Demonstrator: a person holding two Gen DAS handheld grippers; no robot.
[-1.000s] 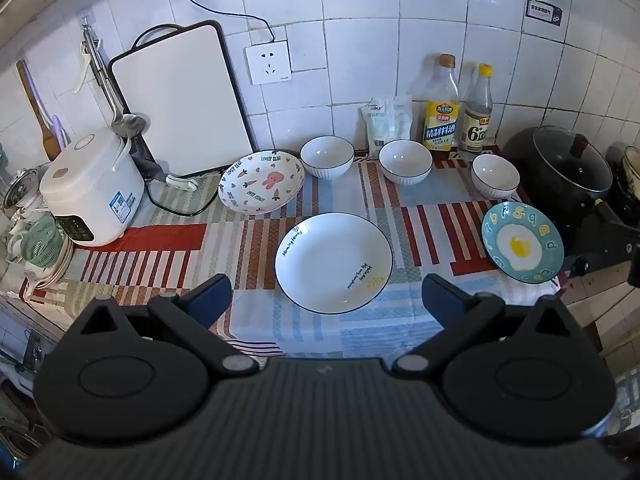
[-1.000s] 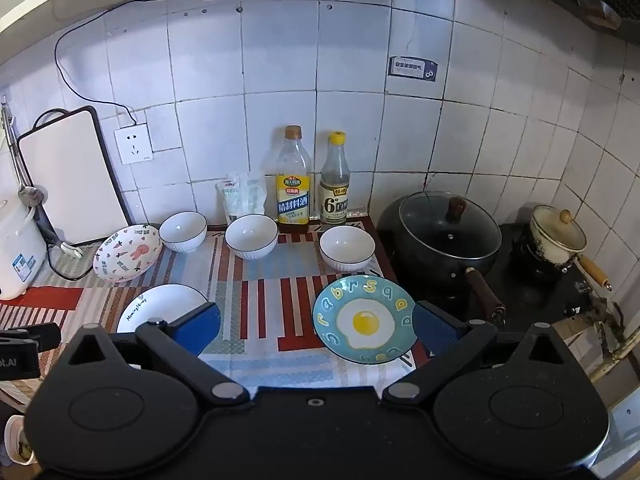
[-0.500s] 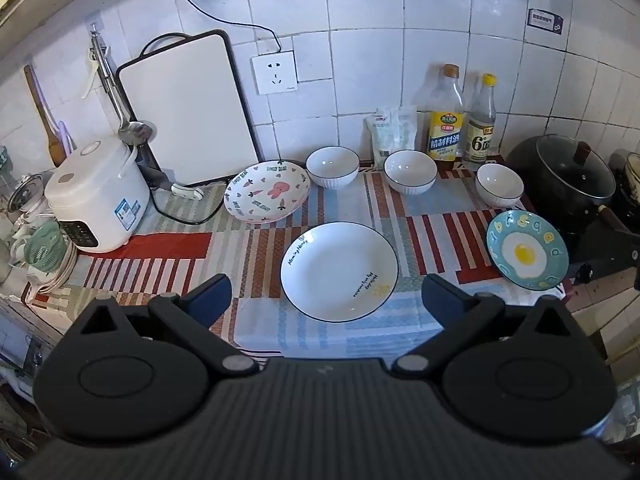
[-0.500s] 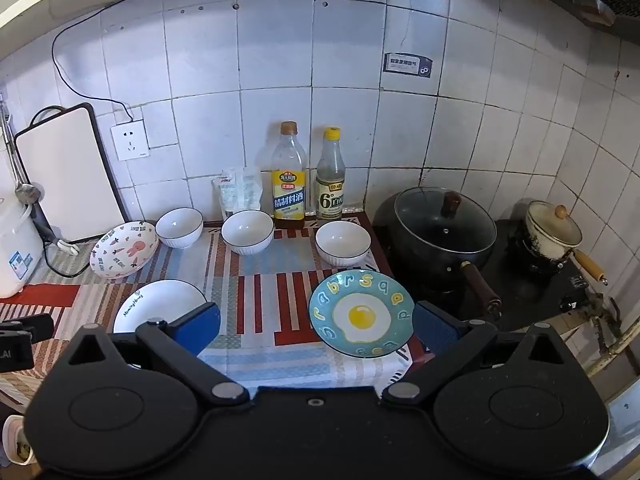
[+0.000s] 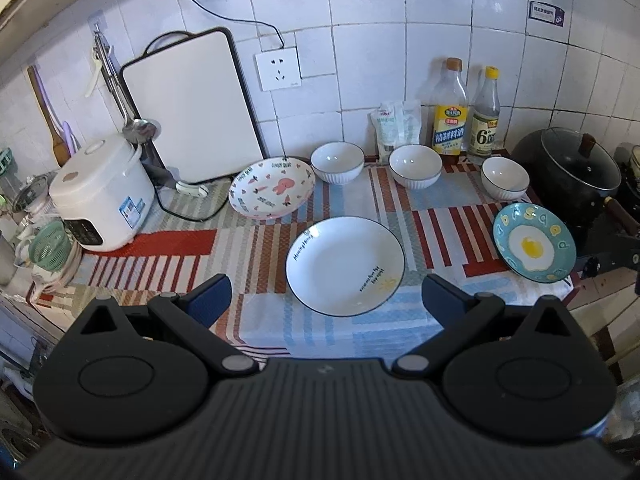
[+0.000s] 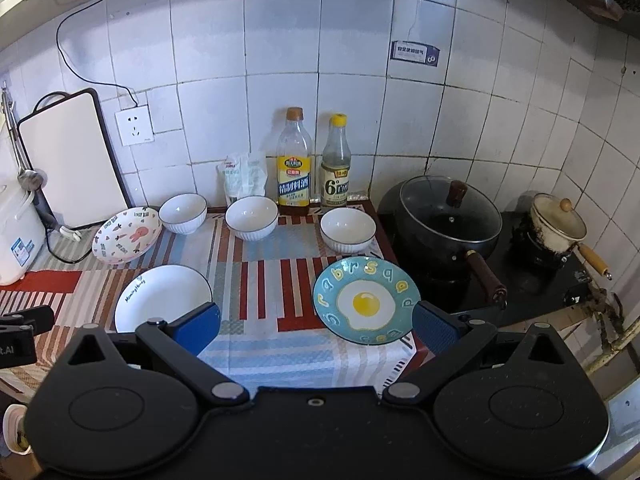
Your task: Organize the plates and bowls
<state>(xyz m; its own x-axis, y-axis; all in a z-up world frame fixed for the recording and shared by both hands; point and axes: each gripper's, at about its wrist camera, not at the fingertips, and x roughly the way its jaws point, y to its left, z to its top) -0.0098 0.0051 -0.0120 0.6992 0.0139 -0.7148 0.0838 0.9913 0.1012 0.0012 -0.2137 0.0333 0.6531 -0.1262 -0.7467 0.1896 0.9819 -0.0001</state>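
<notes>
Both views had pulled back slightly from the counter, left gripper (image 5: 326,294) and right gripper (image 6: 316,330) spread wide, nothing held; white plate (image 5: 345,266) at left's 12 o'clock, egg plate (image 6: 366,300) at right's 1 o'clock, no dish moved, sorting not started

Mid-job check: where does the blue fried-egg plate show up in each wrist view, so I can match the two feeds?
Left wrist view: the blue fried-egg plate lies at the right edge of the striped cloth, right of the large white plate.
Right wrist view: the same plate sits near the centre, just ahead of the right claw.
Shared landmark: the small white bowl directly behind it.
</notes>
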